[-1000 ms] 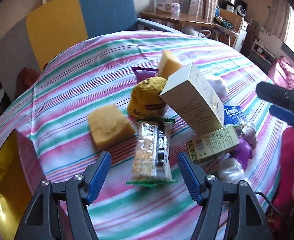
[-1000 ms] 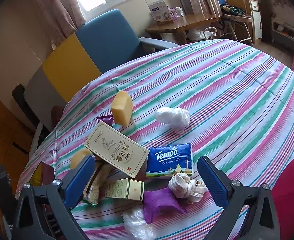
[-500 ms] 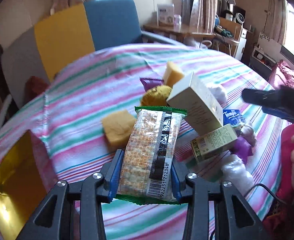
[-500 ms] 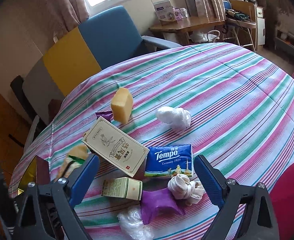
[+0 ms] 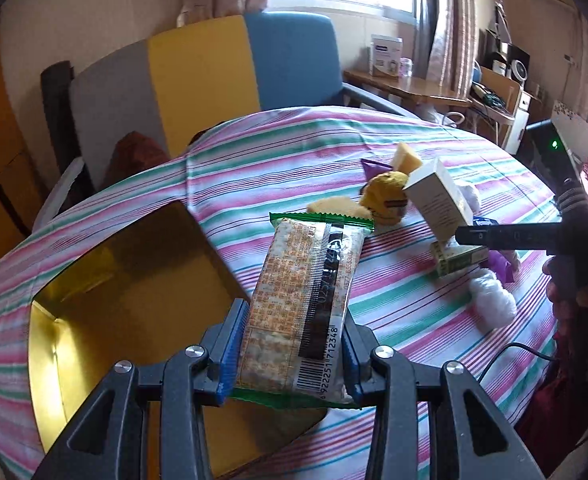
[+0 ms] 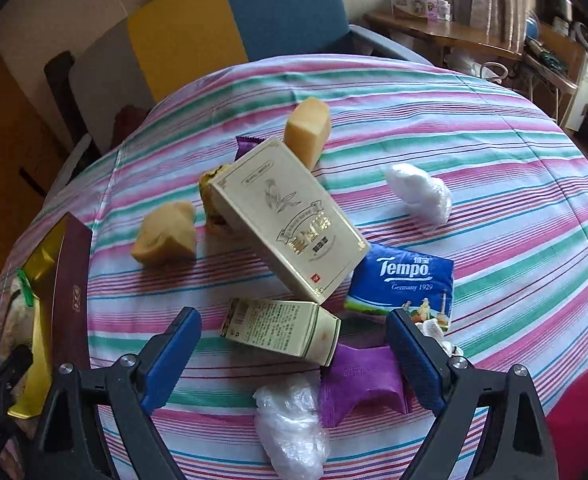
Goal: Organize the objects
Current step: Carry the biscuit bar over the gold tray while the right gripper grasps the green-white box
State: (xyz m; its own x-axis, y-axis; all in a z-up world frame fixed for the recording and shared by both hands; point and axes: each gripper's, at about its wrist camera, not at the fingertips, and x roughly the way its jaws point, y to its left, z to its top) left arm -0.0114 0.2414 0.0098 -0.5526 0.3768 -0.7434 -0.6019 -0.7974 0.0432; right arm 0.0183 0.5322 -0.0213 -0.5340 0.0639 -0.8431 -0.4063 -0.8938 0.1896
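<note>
Over the gold-lined box [image 5: 106, 320] at the near left, the left gripper [image 5: 292, 354] clamps the cracker packet [image 5: 305, 300], not yet dropped in, while the right gripper [image 6: 294, 354] hangs released above the small green carton [image 6: 280, 330], the pile still unsorted.

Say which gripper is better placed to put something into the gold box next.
Left. The left gripper is clamped on the cracker pack right above the gold box; the right gripper is open and holds nothing.
</note>
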